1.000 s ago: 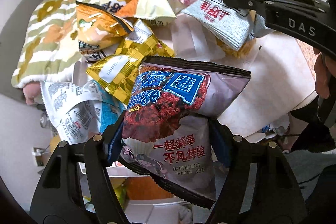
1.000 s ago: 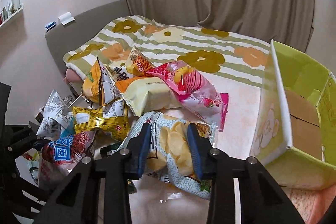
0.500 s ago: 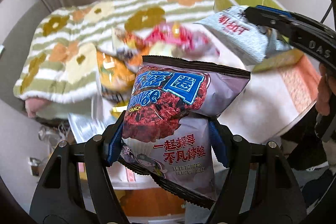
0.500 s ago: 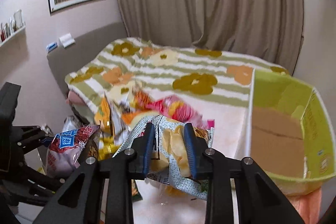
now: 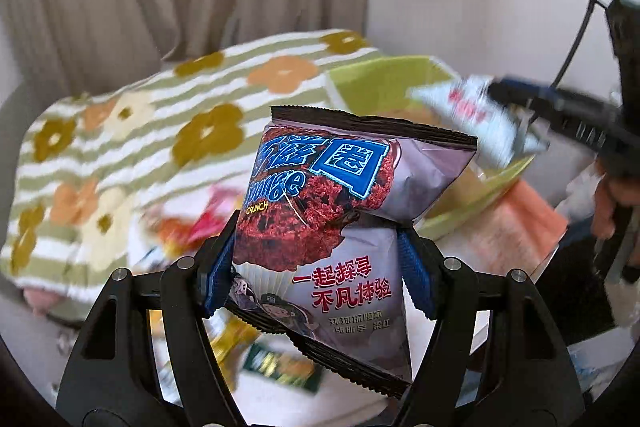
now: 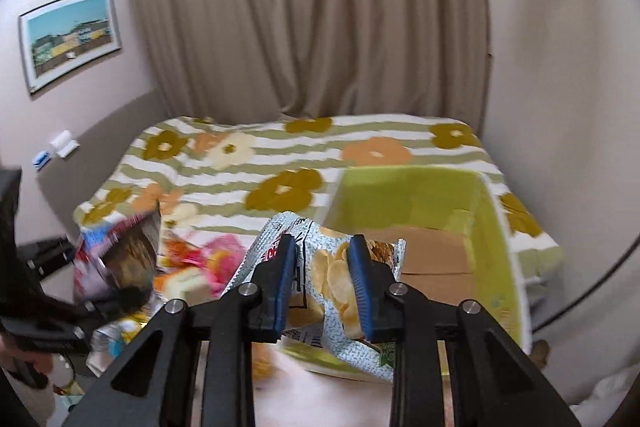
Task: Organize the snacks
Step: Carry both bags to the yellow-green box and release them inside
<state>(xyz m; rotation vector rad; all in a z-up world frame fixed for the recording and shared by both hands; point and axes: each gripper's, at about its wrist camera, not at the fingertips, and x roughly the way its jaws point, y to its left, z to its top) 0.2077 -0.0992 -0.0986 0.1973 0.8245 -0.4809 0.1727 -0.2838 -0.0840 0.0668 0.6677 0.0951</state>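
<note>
My left gripper (image 5: pixel 320 267) is shut on a purple snack bag (image 5: pixel 332 211) with red cake rings and blue lettering, held up in the air above the table. My right gripper (image 6: pixel 324 279) is shut on a pale patterned chip bag (image 6: pixel 332 275), lifted in front of the open lime-green box (image 6: pixel 420 195). In the left wrist view the chip bag (image 5: pixel 476 111) and the right gripper (image 5: pixel 560 115) show blurred at the right, over the green box (image 5: pixel 384 87). The right wrist view has the purple bag (image 6: pixel 112 259) at its left.
Several more snack packs (image 6: pixel 200 263) lie in a blurred heap on the table below. Behind is a bed with a striped, flowered cover (image 6: pixel 304 147), beige curtains (image 6: pixel 312 7) and a framed picture (image 6: pixel 68 39). A person's hand (image 5: pixel 612 203) grips the right tool.
Both grippers have risen with their bags, so the snack heap has dropped low in view and the curtains show. The right jaws tightened slightly on the chip bag, which now hangs before the green box.
</note>
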